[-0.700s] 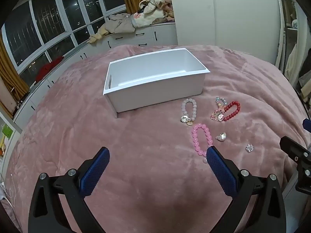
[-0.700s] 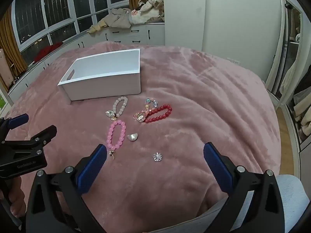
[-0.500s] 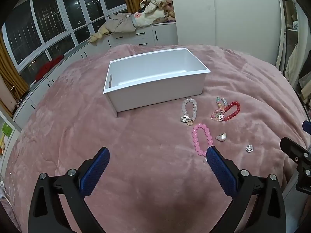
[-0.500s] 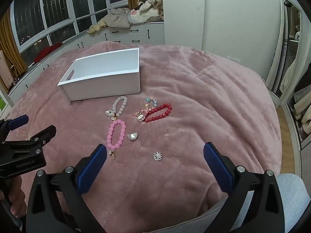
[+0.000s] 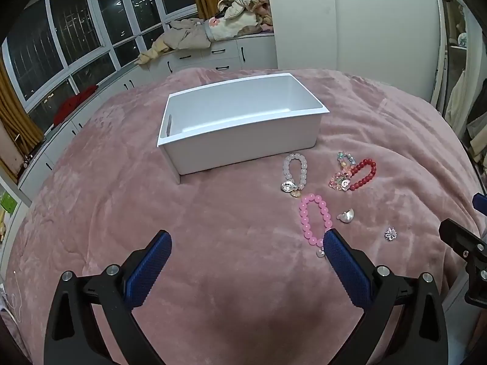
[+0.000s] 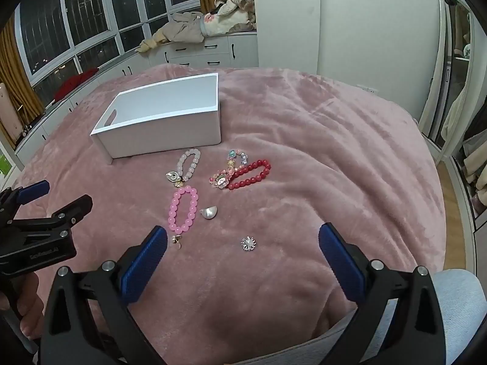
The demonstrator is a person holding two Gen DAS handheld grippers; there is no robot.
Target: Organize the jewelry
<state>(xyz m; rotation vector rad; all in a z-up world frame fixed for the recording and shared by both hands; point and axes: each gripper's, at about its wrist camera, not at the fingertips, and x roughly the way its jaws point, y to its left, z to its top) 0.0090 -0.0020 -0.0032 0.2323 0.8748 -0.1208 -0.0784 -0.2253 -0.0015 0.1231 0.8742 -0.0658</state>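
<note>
I count four bead bracelets on the pink plush bed cover (image 6: 319, 140): a pale pinkish-white bead bracelet with a silver charm (image 6: 188, 166), a bright pink round-bead bracelet (image 6: 183, 209), a multicoloured pastel bead bracelet with a flower charm (image 6: 229, 168) and a dark red bead bracelet (image 6: 249, 175). The pastel and red ones touch; the pale one lies just left of them, the pink one nearer me. Two small loose pieces lie nearer still: a silver shell-shaped piece (image 6: 208, 212) just right of the pink bracelet, and a small silver starburst piece (image 6: 248, 243) apart from it to the right. One white rectangular plastic bin with a handle slot (image 5: 243, 127) sits just beyond the bracelets, open side up. My left gripper (image 5: 245, 245) hovers over bare cover with its blue fingers (image 5: 345, 269) wide apart, the right one overlapping the pink bracelet's near end in view. My right gripper (image 6: 242, 238) is also spread, holding nothing, with the starburst between its fingers in view. Far off, one heap of clothes (image 5: 213, 29) lies on white drawers
</note>
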